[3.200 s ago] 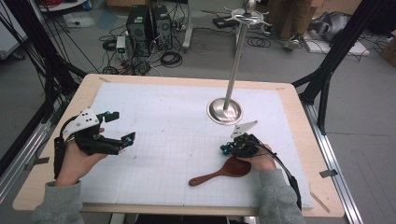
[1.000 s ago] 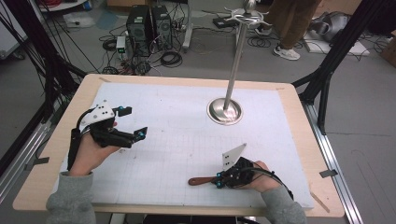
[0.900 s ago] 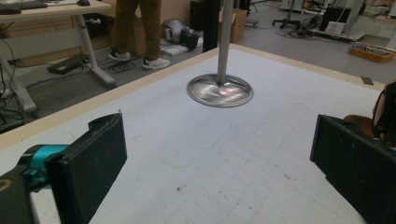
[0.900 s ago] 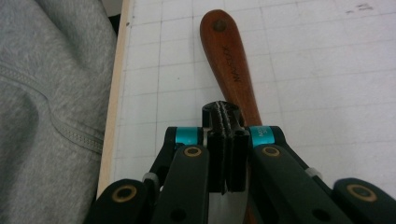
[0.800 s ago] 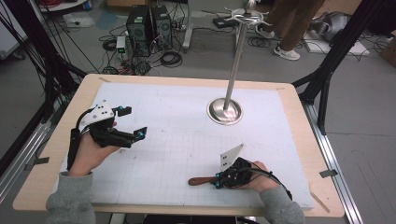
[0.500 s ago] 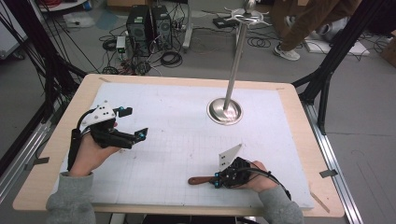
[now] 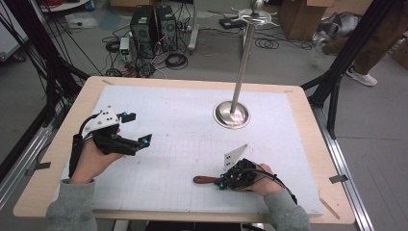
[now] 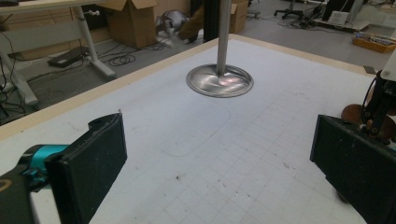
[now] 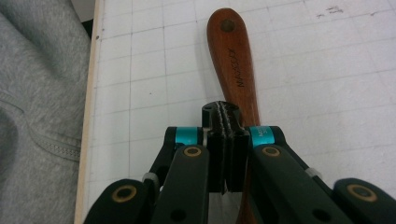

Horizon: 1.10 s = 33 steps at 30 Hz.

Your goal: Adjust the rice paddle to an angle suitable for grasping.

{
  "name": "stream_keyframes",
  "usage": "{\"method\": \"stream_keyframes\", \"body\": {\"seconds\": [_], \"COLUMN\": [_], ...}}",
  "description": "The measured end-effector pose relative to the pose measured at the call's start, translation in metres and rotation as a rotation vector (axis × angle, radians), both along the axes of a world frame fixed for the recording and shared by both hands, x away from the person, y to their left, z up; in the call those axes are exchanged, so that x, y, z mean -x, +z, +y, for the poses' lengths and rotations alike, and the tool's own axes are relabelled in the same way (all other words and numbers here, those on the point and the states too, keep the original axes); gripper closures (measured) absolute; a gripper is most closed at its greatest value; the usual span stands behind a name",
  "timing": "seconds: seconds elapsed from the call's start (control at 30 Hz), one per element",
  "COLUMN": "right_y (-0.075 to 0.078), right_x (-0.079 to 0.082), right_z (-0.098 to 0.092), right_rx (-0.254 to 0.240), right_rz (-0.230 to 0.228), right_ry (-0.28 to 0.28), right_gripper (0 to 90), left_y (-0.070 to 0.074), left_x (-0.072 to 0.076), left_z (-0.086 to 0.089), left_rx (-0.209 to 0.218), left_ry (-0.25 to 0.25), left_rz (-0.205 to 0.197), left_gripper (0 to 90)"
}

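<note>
The right gripper [image 7: 222, 183] sits low on the near right part of the table, its jaws pressed together with no gap, as the right gripper view [image 9: 226, 140] shows. The wooden spoon [image 7: 206, 180] lies flat on the white grid mat [image 7: 183, 130] under and just beside that gripper, its handle pointing left toward the table's middle. In the right gripper view the closed jaws lie over the handle [image 9: 236, 70] rather than around it, and whether they touch the wood I cannot tell. So the step in hand looks like settling on the spoon before a grasp, which is not yet made. The next move would call for parting the jaws and setting them astride the thin handle, low enough to get under its edges. The left gripper [image 7: 134, 129] hovers wide open over the left of the mat, holding nothing. The steel stand [image 7: 237, 72] with its round base [image 7: 232, 114] stands at the far right, well apart from both hands. The spoon is near the mat's near edge and the person's grey sleeve [image 9: 42, 116], so the open room lies toward the far and left sides.
</note>
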State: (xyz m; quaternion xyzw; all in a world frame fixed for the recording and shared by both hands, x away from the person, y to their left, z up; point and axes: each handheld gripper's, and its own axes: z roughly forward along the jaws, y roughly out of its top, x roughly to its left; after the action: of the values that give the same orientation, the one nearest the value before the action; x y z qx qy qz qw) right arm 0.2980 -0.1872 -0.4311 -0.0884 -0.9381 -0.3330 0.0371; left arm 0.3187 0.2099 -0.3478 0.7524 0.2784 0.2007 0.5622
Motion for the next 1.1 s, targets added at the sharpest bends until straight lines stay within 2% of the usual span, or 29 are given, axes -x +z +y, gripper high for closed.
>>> {"method": "stream_keyframes", "body": {"seconds": [0.13,0.47,0.73,0.9,1.1], "right_y": [0.0,0.001,0.001,0.0,0.0], "right_x": [-0.004,-0.016,-0.024,-0.029,-0.035], "right_z": [0.001,0.001,0.0,-0.002,-0.006], "right_rx": [0.006,0.018,0.011,0.006,0.003], "right_rz": [-0.001,-0.019,-0.023,-0.016,-0.019], "right_ry": [-0.033,-0.156,-0.199,-0.233,-0.298], "right_gripper": [89.3,89.3,89.2,89.2,89.2], "left_y": [-0.002,-0.003,-0.003,-0.002,-0.003], "left_x": [0.0,0.005,0.01,0.012,0.012], "left_z": [0.004,0.009,0.014,0.018,0.02], "left_rx": [-0.001,-0.006,-0.021,-0.01,-0.018], "left_ry": [0.011,0.026,0.038,0.05,0.053], "left_rz": [0.009,0.01,0.005,0.002,0.001], "left_gripper": [4.3,4.2,4.3,4.3,4.3]}}
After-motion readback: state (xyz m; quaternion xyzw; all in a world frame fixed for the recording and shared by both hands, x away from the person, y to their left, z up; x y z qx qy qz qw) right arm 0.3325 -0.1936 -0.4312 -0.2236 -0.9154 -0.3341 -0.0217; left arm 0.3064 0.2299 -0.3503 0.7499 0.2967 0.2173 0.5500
